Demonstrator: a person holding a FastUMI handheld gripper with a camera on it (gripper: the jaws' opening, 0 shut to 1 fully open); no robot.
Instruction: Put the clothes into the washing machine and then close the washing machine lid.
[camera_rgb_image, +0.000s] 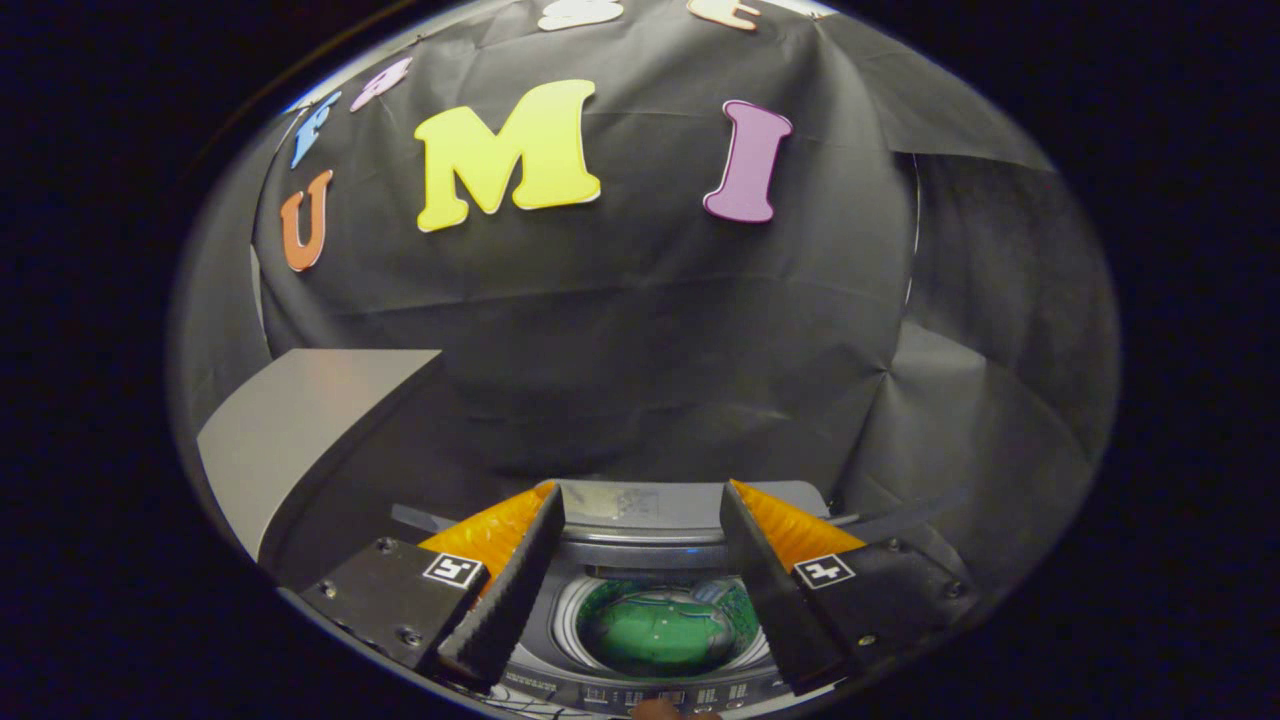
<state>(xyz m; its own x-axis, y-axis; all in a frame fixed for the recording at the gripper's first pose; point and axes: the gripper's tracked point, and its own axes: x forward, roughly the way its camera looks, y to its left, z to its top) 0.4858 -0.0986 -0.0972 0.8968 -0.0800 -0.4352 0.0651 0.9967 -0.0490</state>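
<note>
Below my fingers sits the washing machine (640, 600), and I take it as my landmark for everything else. My gripper (640, 520) hangs above its top with the two fingers spread wide and nothing between them; the gap frames the drum's mouth. Down inside the drum lie the clothes (660, 632), a green bundle resting at the bottom, well below my fingertips and not touching them. I judge from this that the first half of the job is done: the laundry is in, and I carry nothing more. I cannot tell whether other garments wait somewhere outside the machine.

To the left of the machine and raised above its top stands a grey panel (300, 430), tilted up and back. I take it for the washing machine lid, swung open, though its hinge is hidden from me. If so, the closing is what is left: I would have to reach left to that panel, catch its edge and bring it down over the drum. At the machine's near edge, by the control strip, something small and rounded pokes in (668, 710), perhaps a fingertip; too little shows to say.
</note>
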